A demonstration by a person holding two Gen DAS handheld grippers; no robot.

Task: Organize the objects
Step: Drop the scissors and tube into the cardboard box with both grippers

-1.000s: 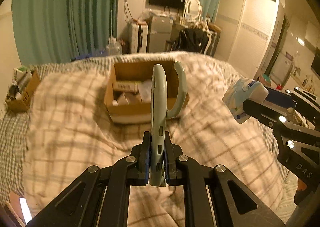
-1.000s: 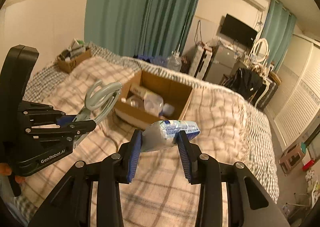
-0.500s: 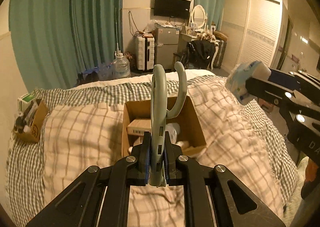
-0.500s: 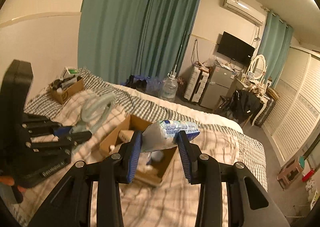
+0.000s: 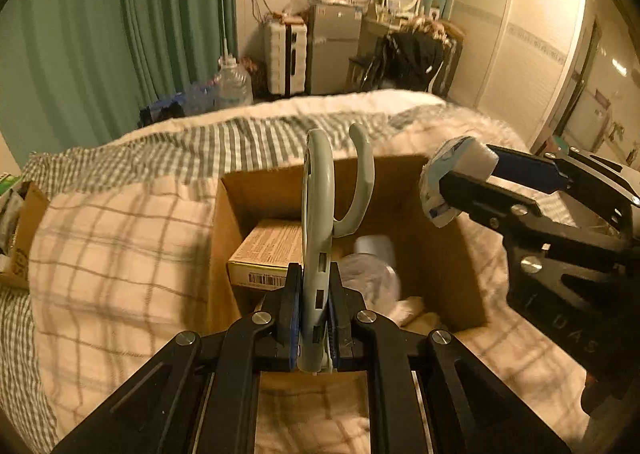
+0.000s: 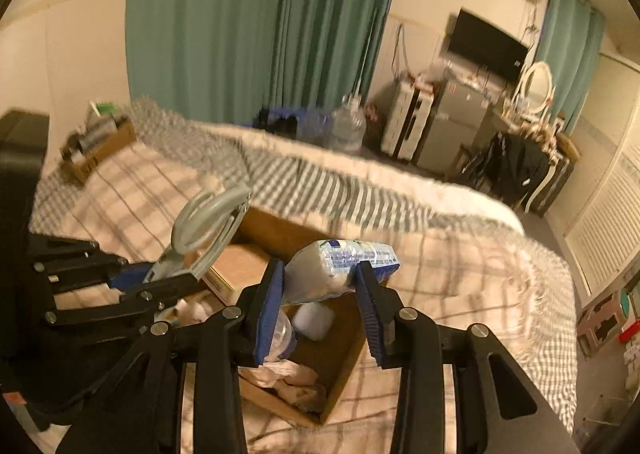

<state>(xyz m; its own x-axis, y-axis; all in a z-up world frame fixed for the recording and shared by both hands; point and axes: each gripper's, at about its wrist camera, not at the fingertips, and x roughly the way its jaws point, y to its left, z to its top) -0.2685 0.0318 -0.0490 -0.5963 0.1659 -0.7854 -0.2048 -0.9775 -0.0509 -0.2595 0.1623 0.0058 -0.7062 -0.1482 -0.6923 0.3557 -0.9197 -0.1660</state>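
Cardboard box: near wall and part of floor hidden behind left gripper in left wrist view. Grey-green scissors: blades not visible, buried between the pads. Contents partly screened; clear rounded item too blurred to identify. Soft packet: printing too small to read in right wrist view. Checked bedding motion-smeared at far edge. Small side box cut off by left frame edge.

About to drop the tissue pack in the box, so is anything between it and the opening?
Nothing visible blocks it. The tissue pack, clamped in the right gripper, hangs above the open cardboard box, whose far corner looks bare.
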